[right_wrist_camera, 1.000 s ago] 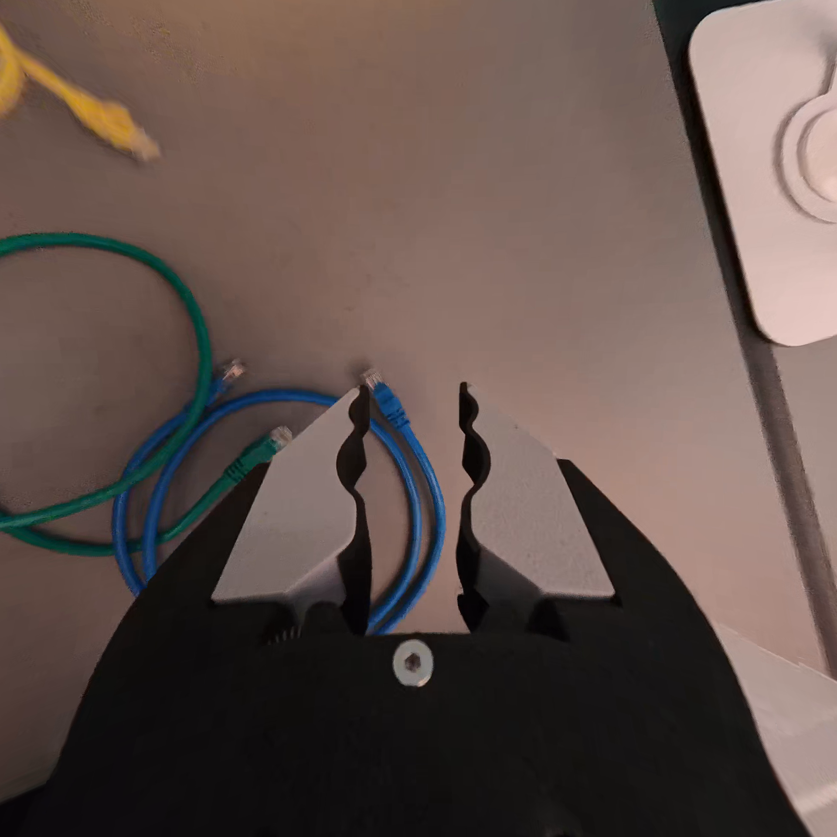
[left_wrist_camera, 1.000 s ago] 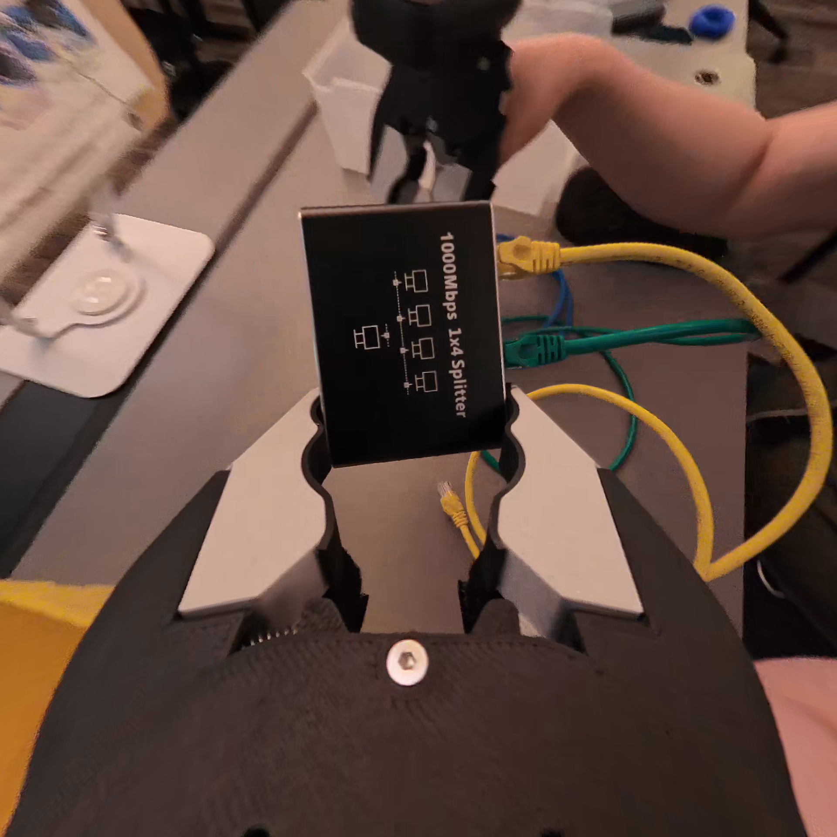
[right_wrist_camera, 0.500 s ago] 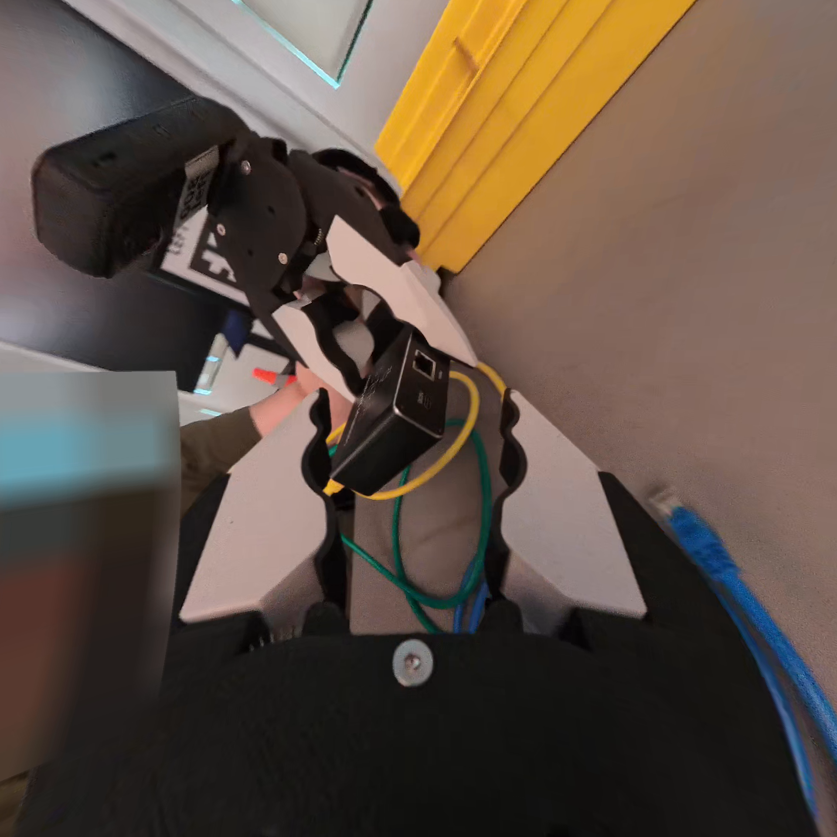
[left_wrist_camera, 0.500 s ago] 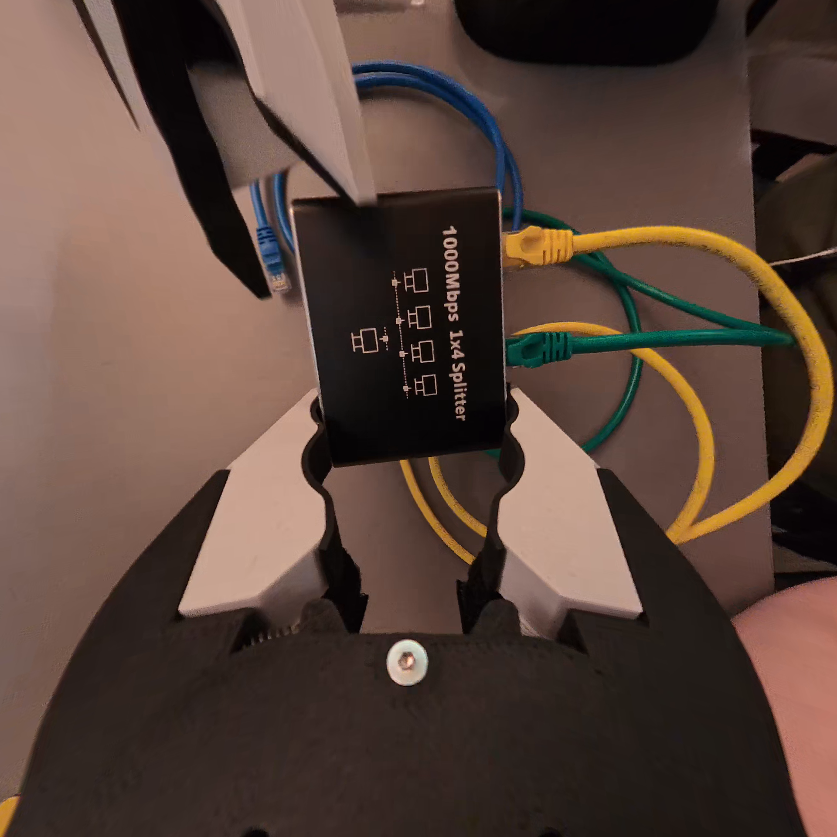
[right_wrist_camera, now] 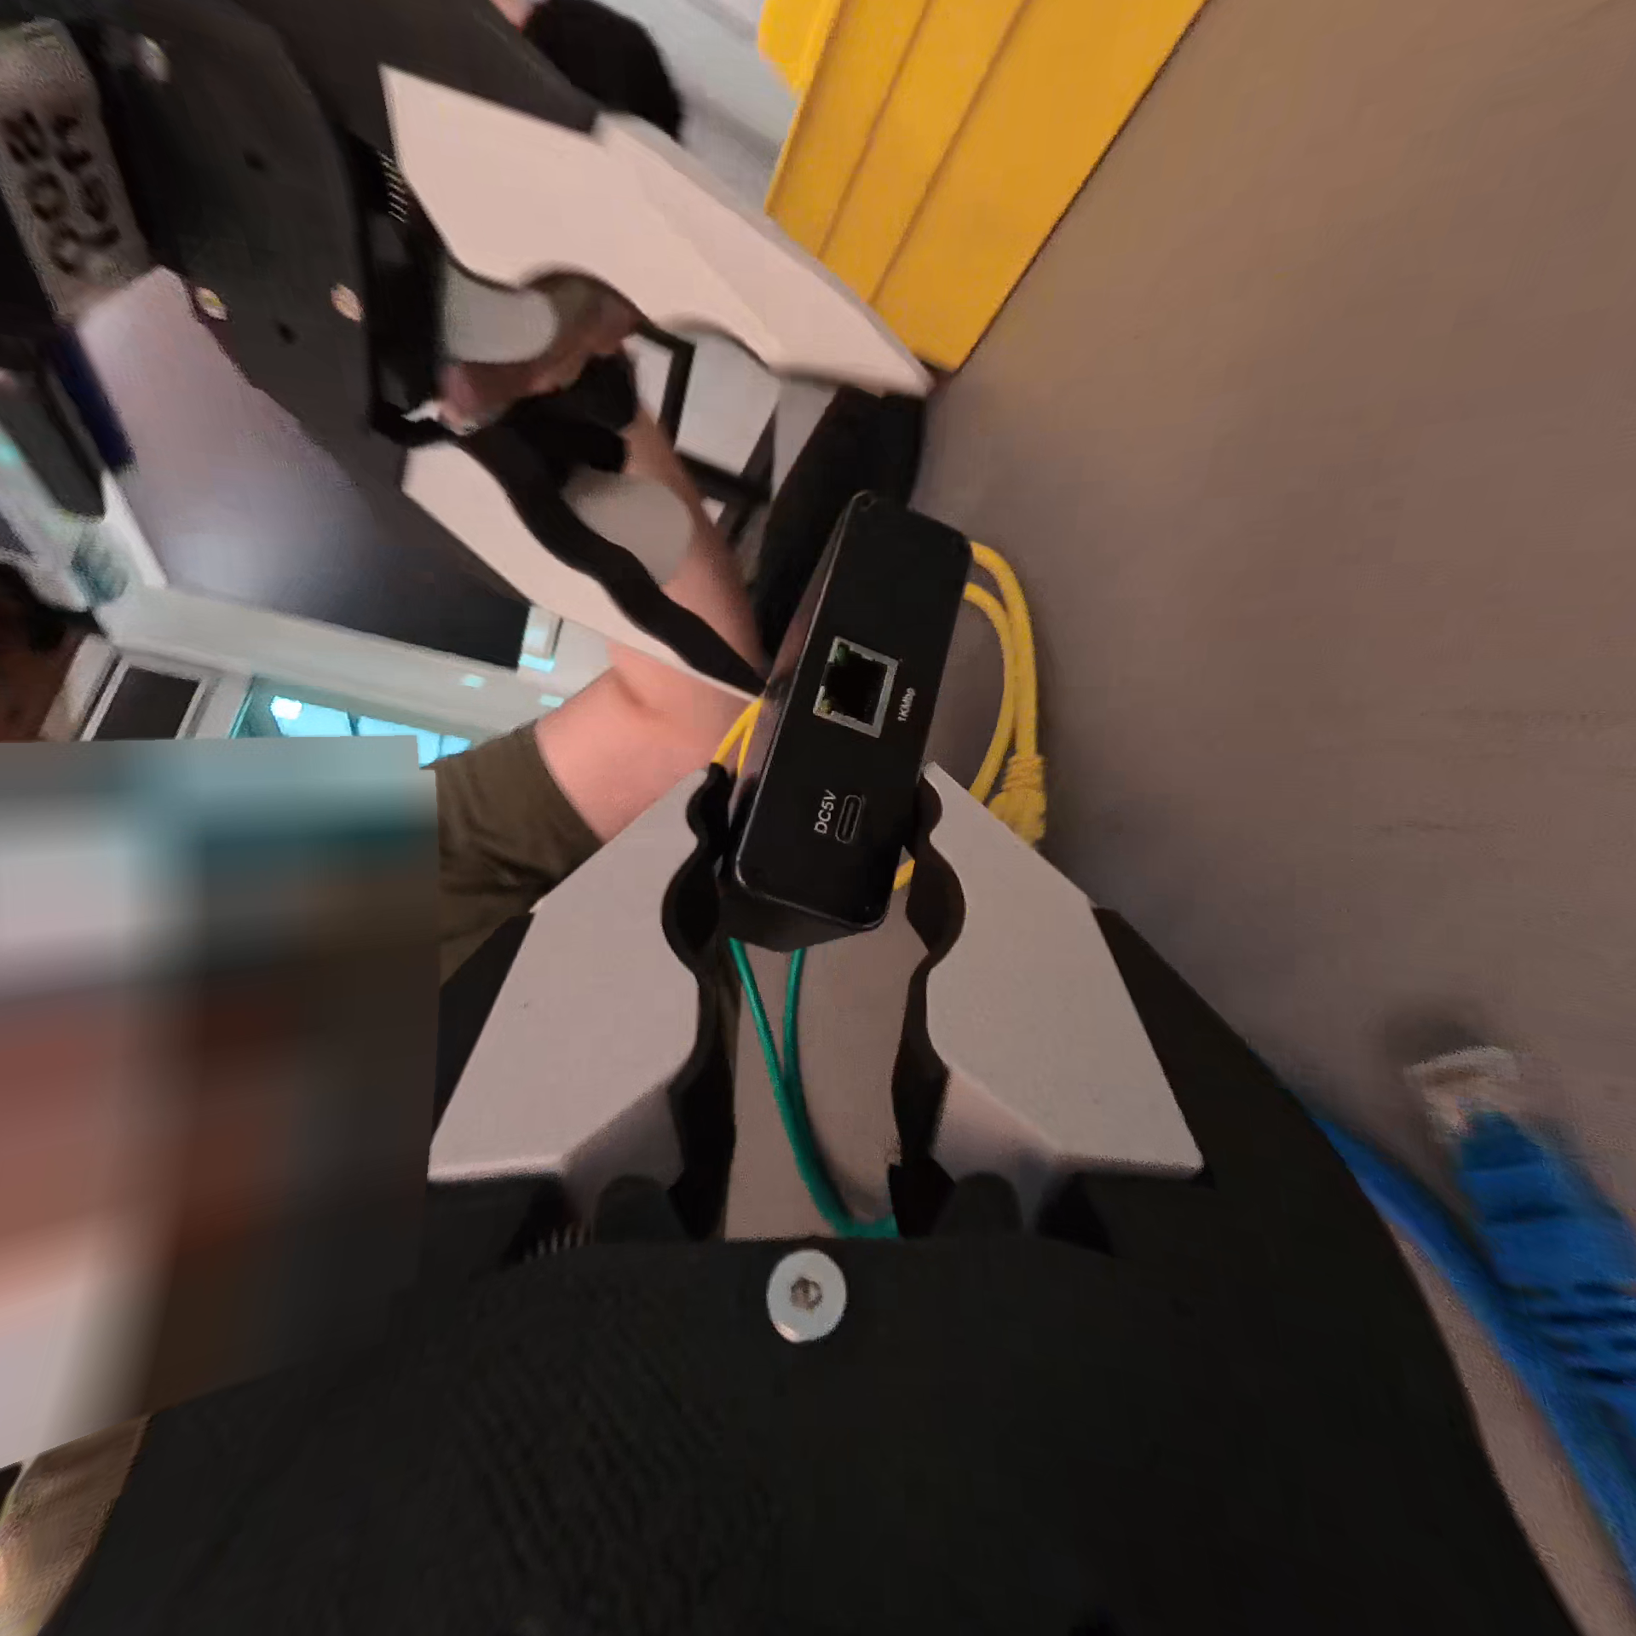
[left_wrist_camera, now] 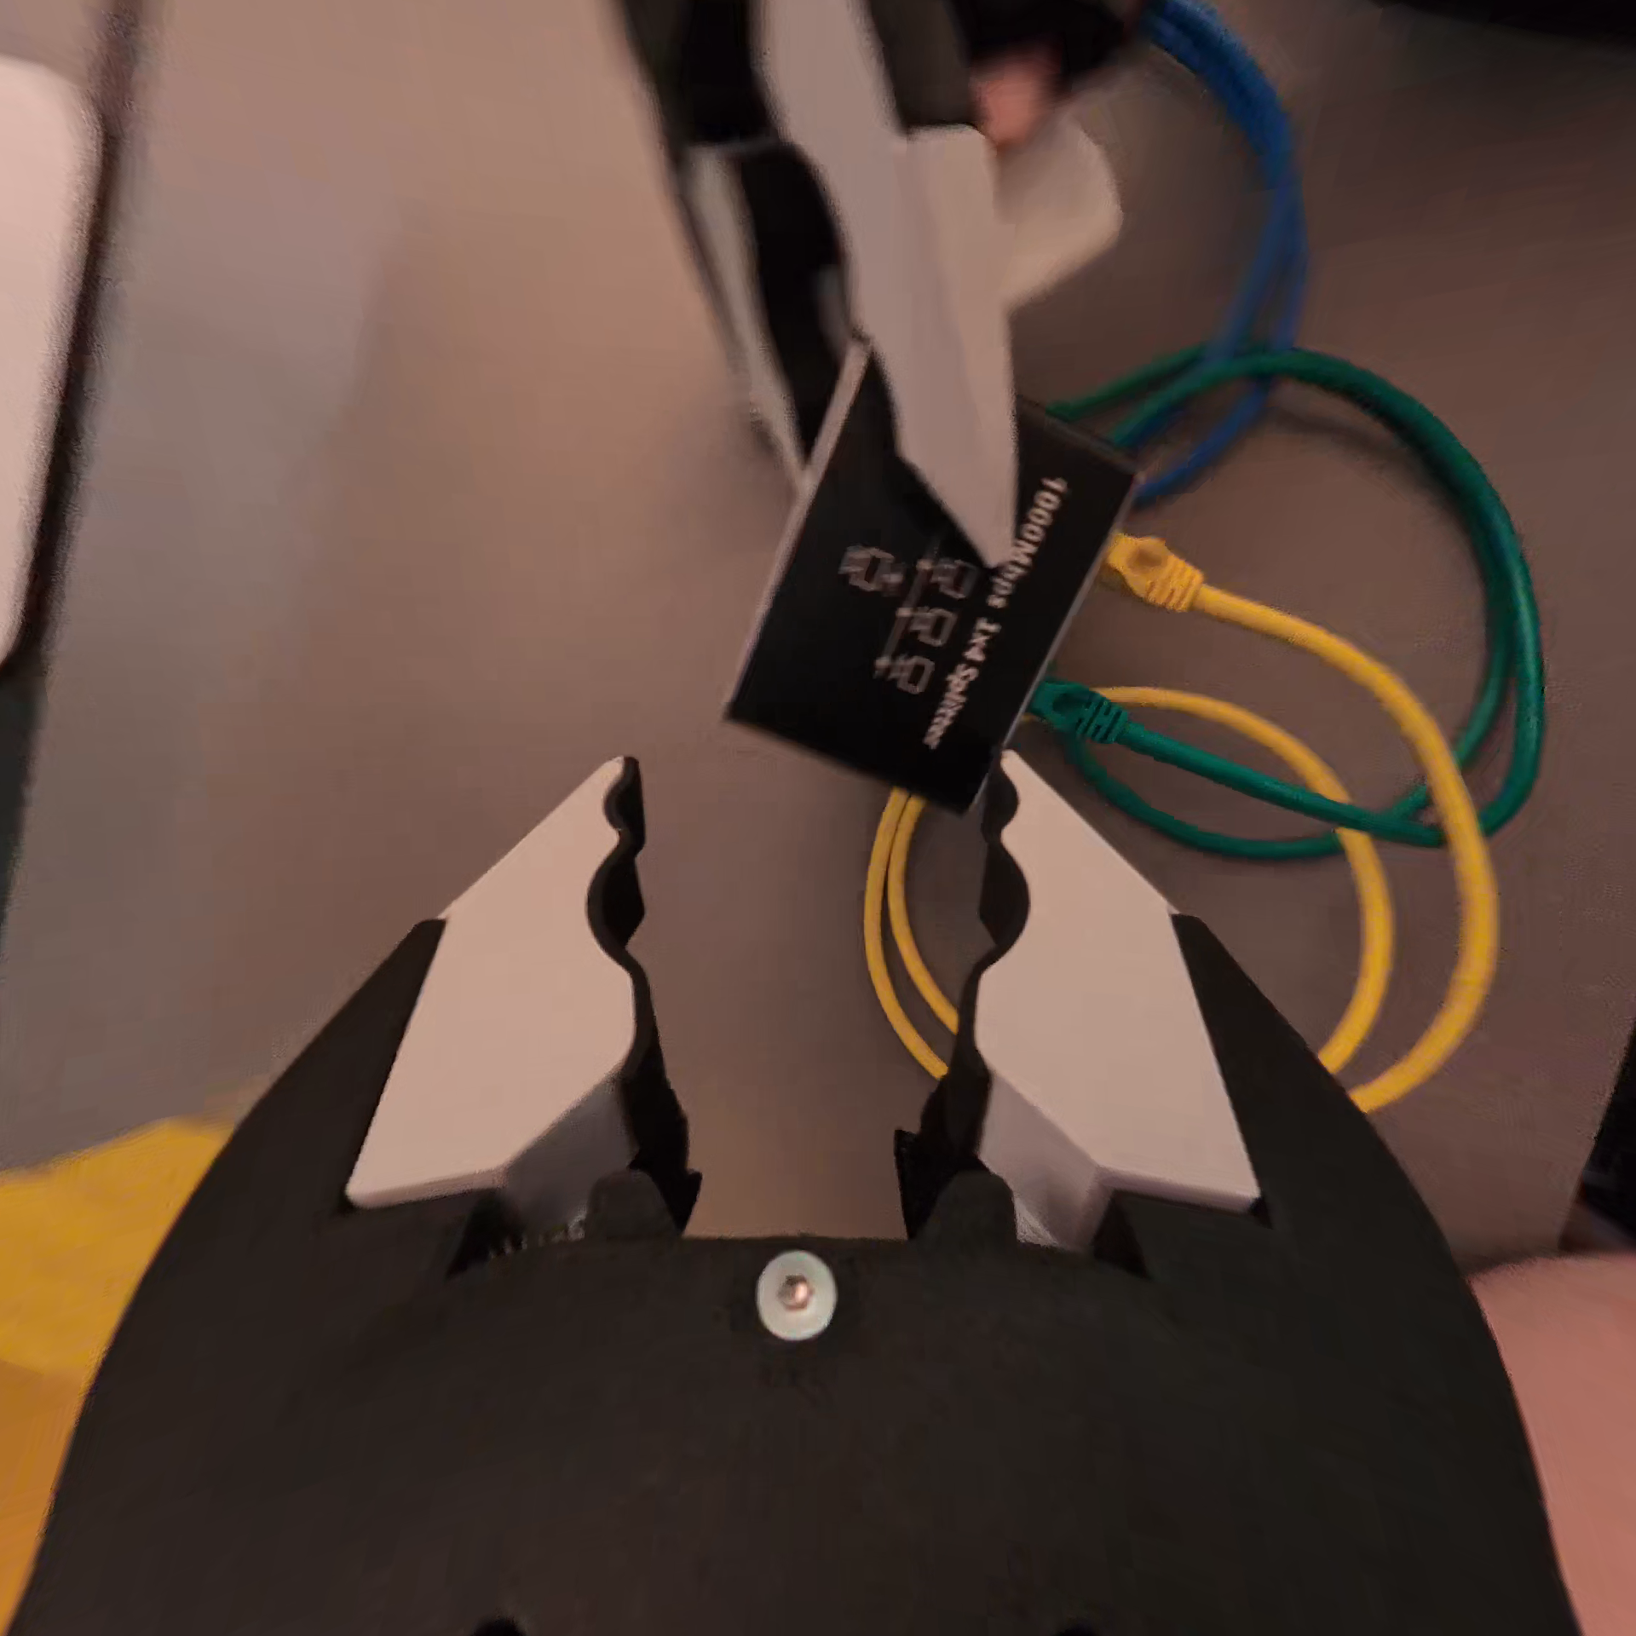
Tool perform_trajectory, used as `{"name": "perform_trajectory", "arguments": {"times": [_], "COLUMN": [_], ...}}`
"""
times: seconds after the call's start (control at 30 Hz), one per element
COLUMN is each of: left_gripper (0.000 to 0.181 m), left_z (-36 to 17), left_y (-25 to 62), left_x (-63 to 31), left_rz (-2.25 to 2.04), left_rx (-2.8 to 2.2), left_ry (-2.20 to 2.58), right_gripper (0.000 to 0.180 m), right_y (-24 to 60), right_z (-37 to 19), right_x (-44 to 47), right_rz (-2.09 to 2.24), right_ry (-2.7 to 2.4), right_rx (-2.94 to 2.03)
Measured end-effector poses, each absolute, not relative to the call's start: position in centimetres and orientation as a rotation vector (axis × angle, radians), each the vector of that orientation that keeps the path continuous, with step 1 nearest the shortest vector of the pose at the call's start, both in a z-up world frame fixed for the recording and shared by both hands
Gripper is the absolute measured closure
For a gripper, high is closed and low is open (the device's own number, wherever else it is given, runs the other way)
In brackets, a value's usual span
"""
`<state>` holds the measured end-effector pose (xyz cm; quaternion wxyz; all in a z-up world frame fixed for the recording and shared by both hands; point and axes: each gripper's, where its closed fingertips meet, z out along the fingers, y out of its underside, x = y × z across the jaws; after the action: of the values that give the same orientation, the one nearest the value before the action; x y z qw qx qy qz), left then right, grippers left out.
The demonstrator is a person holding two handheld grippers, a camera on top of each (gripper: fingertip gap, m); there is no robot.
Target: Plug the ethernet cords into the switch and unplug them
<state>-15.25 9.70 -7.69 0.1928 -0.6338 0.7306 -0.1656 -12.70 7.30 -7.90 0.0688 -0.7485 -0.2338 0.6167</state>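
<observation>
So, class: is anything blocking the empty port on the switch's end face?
Nothing visible does. The port on the switch is bare; the right gripper grips lower down, and the blue plug lies apart.

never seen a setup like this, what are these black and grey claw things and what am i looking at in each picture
They are two hand-held grippers, each worked by a person, with a camera mounted behind its jaws. One picture looks along the left gripper, whose jaws stand open and empty. The other looks along the right gripper, whose jaws are shut on one end of a small black network switch, held above the grey table. A yellow cord and a green cord are plugged into the switch's side. A blue cord lies on the table, its visible plug free.
</observation>
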Motion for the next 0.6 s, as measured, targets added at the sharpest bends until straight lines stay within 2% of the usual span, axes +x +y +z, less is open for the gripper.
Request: {"name": "perform_trajectory", "arguments": {"times": [0.17,0.3,0.43,0.5,0.6], "left_gripper": [0.109,0.11,0.097,0.08,0.065], "left_z": [-1.8,0.3,-2.2,-4.5,-8.8], "left_y": [14.3,13.9,13.6,13.5,13.1], "left_x": [-17.4,-17.6,-16.5,-15.5,-14.5], "left_rz": [-0.511,-0.544,-0.484,-0.483,-0.466], "left_rx": [-1.818,-1.776,-1.852,-1.956,-2.172], "left_ry": [1.611,1.547,1.621,1.645,1.693], "right_gripper": [0.145,0.146,0.143,0.139,0.131], "right_y": [12.4,14.9,15.0,14.5,15.2], "right_z": [-9.7,-10.5,-12.6,-12.9,-13.0], "right_x": [-12.6,-12.4,-12.8,-12.8,-11.4], "right_rz": [1.679,1.536,1.444,1.392,1.18], "right_ry": [-0.359,-0.167,-0.169,-0.275,-0.4], "right_rx": [-2.22,-2.15,-2.23,-2.27,-2.274]}}
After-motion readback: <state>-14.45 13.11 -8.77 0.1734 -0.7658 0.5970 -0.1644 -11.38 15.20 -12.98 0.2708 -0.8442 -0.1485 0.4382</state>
